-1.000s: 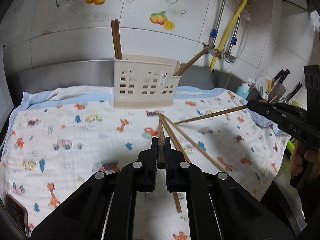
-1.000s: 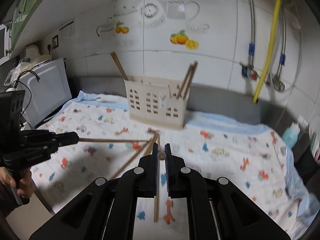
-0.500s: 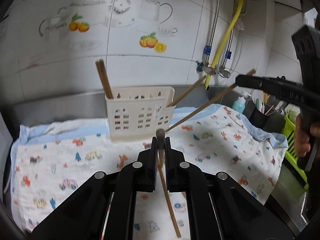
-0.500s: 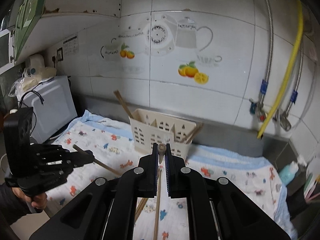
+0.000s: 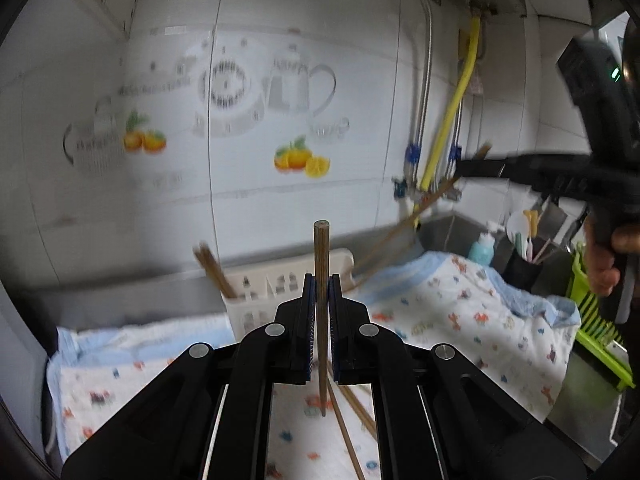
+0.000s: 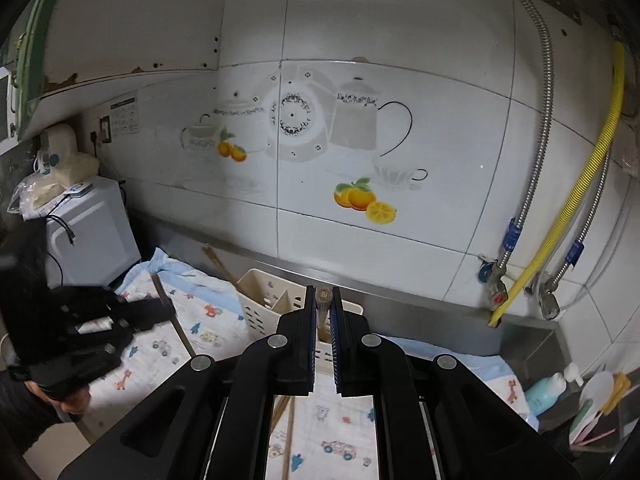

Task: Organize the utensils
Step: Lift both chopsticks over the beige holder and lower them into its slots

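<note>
A: What is the left gripper (image 5: 320,292) doing?

B: Its jaws are pressed tight on a brown chopstick (image 5: 321,264). The stick stands nearly upright at the centre of the left wrist view, its blunt end above the fingertips and its thin end hanging below them.

A: And the right gripper (image 6: 323,304)?

B: Clamped just as tight on a second chopstick (image 6: 322,295). Only its end peeks above the pads at the centre of the right wrist view; the shaft runs down behind the jaws.

A: Where is the holder?

B: The cream holder (image 6: 260,304) sits just behind the fingers in both views, on a cartoon-print cloth (image 6: 188,320), with two chopsticks (image 6: 219,264) leaning out of its left side.

A: Anything loose?

B: More chopsticks (image 5: 352,420) lie on the cloth at the lower centre of the left wrist view, which is blurred.
</note>
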`<state>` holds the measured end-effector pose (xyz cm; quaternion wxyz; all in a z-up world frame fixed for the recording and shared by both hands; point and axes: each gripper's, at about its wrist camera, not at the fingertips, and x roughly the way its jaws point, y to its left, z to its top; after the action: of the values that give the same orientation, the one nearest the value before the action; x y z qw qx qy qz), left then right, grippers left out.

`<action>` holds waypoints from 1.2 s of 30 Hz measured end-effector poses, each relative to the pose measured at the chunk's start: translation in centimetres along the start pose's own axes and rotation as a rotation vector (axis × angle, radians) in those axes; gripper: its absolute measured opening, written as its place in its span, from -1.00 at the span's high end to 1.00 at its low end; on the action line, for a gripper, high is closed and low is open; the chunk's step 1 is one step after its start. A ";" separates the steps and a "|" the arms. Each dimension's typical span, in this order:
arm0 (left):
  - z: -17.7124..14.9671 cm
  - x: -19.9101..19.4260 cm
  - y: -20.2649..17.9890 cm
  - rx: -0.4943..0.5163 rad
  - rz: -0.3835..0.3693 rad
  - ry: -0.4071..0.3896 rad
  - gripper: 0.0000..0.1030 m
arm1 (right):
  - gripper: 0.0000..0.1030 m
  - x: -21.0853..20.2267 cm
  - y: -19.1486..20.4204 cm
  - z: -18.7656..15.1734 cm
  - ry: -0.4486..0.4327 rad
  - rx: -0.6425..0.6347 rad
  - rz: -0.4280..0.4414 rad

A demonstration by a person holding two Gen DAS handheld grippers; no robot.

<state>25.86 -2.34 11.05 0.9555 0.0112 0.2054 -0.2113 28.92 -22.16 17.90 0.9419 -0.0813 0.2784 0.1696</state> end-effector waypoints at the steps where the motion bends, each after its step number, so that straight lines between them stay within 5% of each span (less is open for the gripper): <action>1: 0.8 -0.2 0.0 0.008 0.011 -0.020 0.90 | 0.88 0.5 -0.2 0.2 0.007 -0.001 -0.004; 16: 9.5 2.1 0.6 0.063 0.124 -0.202 0.90 | 0.88 8.5 -0.5 -0.1 0.144 -0.011 0.003; 24: 9.2 6.1 2.5 0.023 0.175 -0.187 0.90 | 0.88 9.9 -0.6 -1.0 0.159 -0.016 0.014; 36: 7.1 9.3 4.2 -0.026 0.157 -0.133 0.89 | 0.87 10.7 -0.5 -1.4 0.160 -0.008 0.025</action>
<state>38.03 -3.02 13.59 0.9808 0.0009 0.1428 -0.1332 36.78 -20.01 10.84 0.9141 -0.0946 0.3530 0.1756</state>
